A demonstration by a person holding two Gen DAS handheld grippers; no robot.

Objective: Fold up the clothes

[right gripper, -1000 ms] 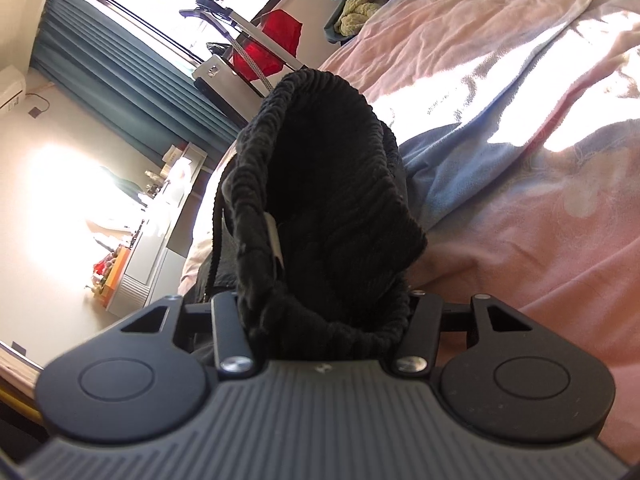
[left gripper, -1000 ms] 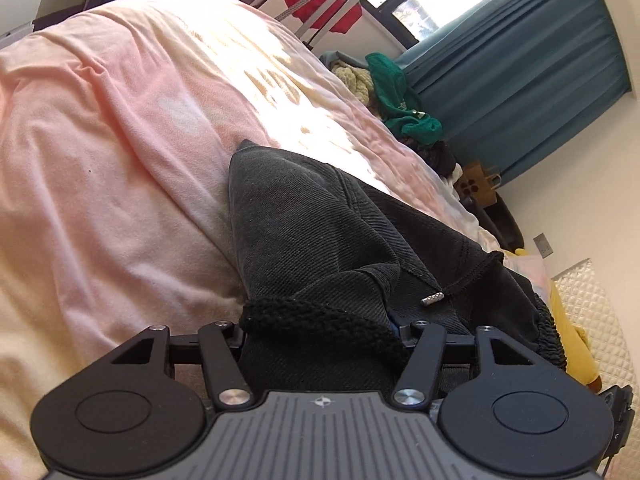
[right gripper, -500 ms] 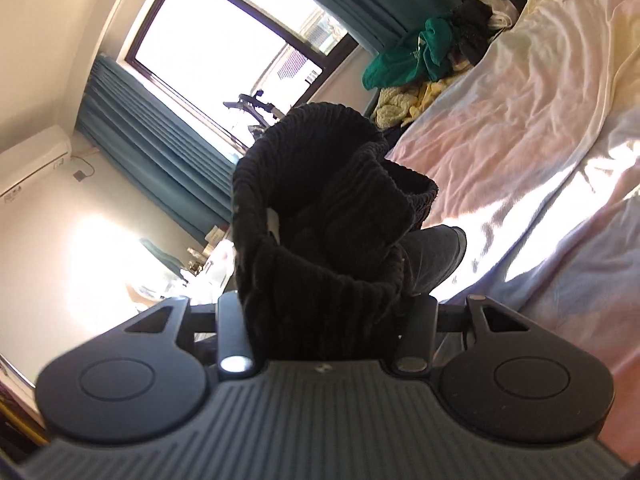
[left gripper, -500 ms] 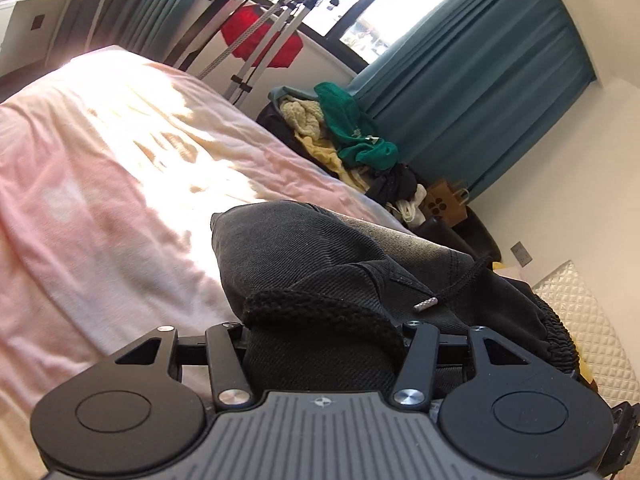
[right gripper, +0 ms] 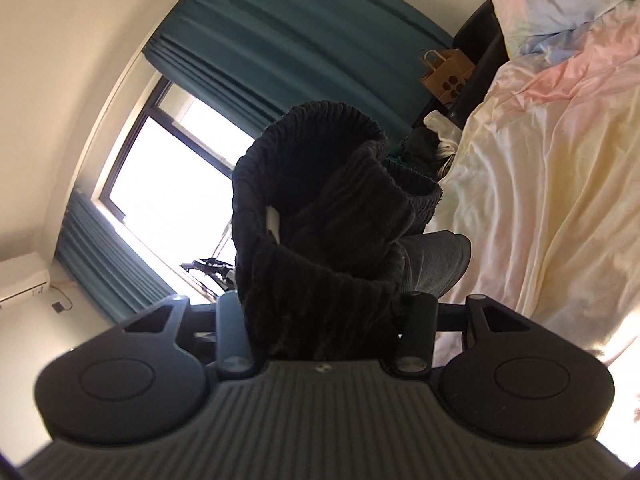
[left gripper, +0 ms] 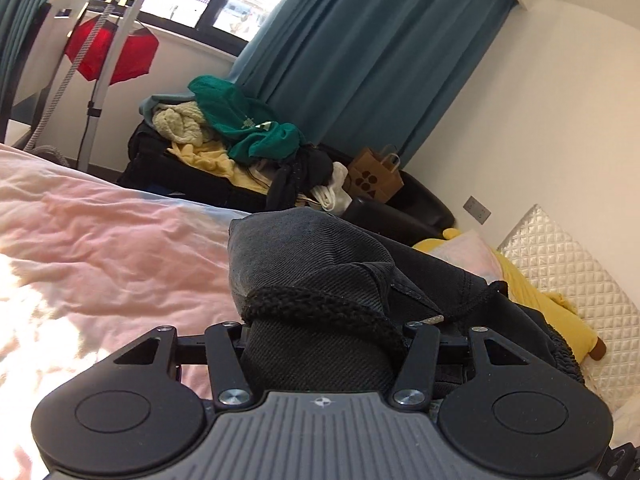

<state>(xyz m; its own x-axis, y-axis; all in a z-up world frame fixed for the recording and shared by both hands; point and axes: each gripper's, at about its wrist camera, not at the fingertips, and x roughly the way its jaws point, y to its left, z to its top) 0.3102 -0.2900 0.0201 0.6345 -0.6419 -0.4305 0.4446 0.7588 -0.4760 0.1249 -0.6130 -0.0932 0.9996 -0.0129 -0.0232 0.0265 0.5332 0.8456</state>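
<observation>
Both hand-held grippers hold one dark garment point(left gripper: 320, 264) above the bed point(left gripper: 100, 248), the landmark of this sunlit bedroom; the left hand-held gripper point(left gripper: 326, 344) is clamped at a middling width on a bunched stretch of its ribbed black waistband, with grey-black denim-like cloth humped ahead of it over the pink cover; a drawstring with a metal tip point(left gripper: 436, 319) trails beside the right finger. The right hand-held gripper point(right gripper: 324, 312) likewise grips the ribbed waistband point(right gripper: 320, 184), which stands up in front of it as an open loop, a white label inside; a grey fold of the same garment hangs to the side nearest the bed.

Only the left wrist view shows the heap of clothes point(left gripper: 224, 136) beyond the far side of the bed, green, cream and yellow pieces on a black case; behind it a red garment point(left gripper: 112, 54) hangs on a white rack; a yellow item point(left gripper: 536, 292) and a quilted white pillow point(left gripper: 568, 264) lie at the bed's head. Only the right wrist view shows the wall air conditioner point(right gripper: 22, 280) and the bright window point(right gripper: 168, 184) beyond the bed; both views share the teal curtains point(left gripper: 372, 52) and a brown paper bag point(left gripper: 376, 176) past the bed's far edge.
</observation>
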